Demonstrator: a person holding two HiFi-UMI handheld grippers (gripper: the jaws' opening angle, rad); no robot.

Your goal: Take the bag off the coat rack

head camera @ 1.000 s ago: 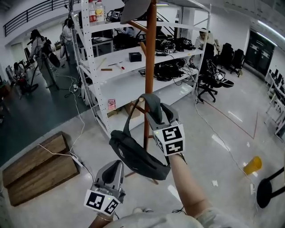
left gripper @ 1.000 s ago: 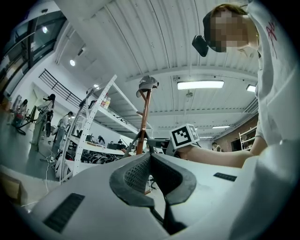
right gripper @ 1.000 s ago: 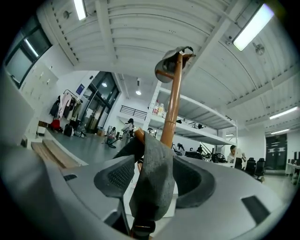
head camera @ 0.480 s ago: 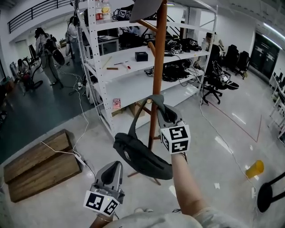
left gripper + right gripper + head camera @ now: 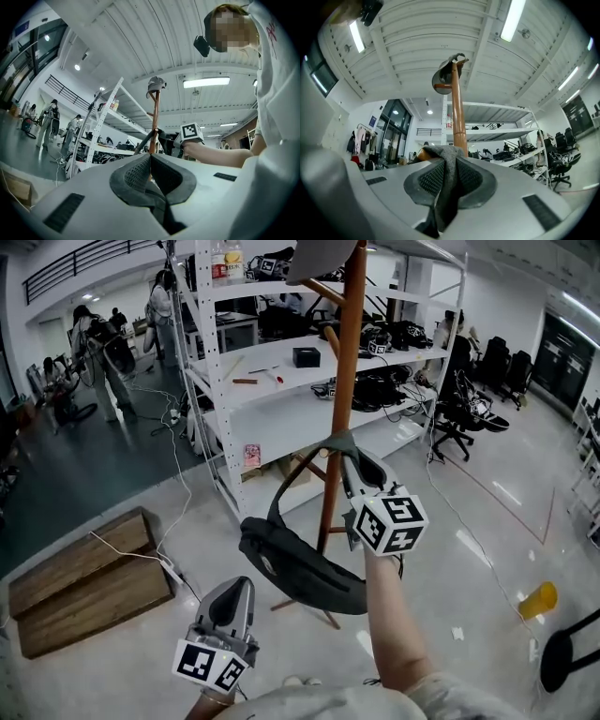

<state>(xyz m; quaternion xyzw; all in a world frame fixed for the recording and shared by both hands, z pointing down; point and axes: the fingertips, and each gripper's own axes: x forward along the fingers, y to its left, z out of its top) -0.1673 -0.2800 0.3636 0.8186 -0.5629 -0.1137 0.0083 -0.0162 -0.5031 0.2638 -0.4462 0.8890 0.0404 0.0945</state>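
A dark grey sling bag (image 5: 300, 563) hangs by its strap (image 5: 279, 498) from a low peg of the brown wooden coat rack (image 5: 342, 381). My right gripper (image 5: 360, 461) is up at the top of the strap, beside the pole. In the right gripper view its jaws are closing, and the pads pinch the grey strap (image 5: 449, 183) in front of the pole (image 5: 458, 117). A hat (image 5: 443, 77) sits on top of the rack. My left gripper (image 5: 236, 589) is low, below and left of the bag, shut with nothing in it; its pads (image 5: 136, 171) meet at the tip.
White metal shelving (image 5: 272, 371) stands right behind the rack. A low wooden platform (image 5: 84, 582) lies at the left, with a cable on the floor beside it. A yellow cup (image 5: 536, 599) and a black stool (image 5: 562, 652) are at the right. People (image 5: 98, 352) stand far left.
My right gripper's jaws have closed onto the strap at the peg and have shifted slightly right. The left gripper has stayed where it was.
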